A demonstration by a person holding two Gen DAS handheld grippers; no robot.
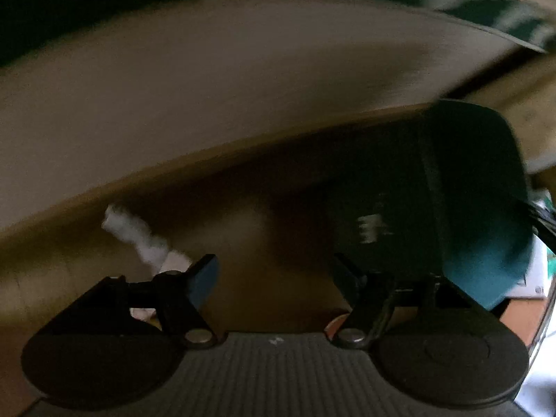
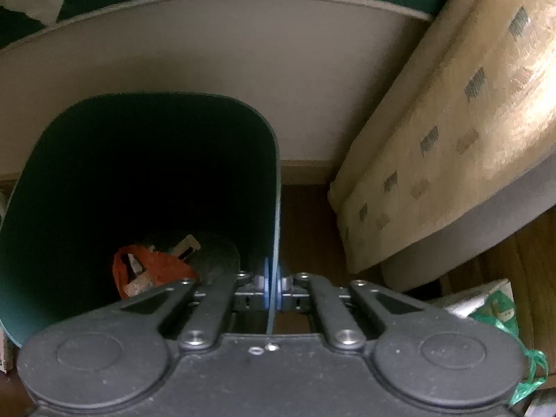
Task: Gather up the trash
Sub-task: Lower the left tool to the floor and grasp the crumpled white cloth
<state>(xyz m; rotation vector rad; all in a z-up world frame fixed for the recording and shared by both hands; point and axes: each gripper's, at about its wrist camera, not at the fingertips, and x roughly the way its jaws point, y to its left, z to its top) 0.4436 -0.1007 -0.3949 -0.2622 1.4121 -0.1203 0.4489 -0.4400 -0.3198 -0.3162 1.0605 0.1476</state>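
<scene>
A teal waste bin (image 2: 41,229) stands on the wooden floor. My right gripper (image 2: 272,283) is shut on the bin's right wall, with the thin rim pinched between the blue pads. An orange wrapper (image 2: 156,271) and other scraps lie at the bottom of the bin. The left wrist view is blurred. There my left gripper (image 1: 274,278) is open with only floor between its fingers. A crumpled white paper (image 1: 139,236) lies on the floor just left of and beyond the left finger. The same bin (image 1: 486,264) stands to the right of that gripper.
A grey bed base (image 2: 243,62) runs behind the bin, with a green and grey patterned cover above it. A plastic-wrapped mattress (image 2: 451,132) leans at the right. A green plastic bag (image 2: 500,312) and white packaging lie at the lower right. Wooden floor (image 2: 305,229) shows between bin and mattress.
</scene>
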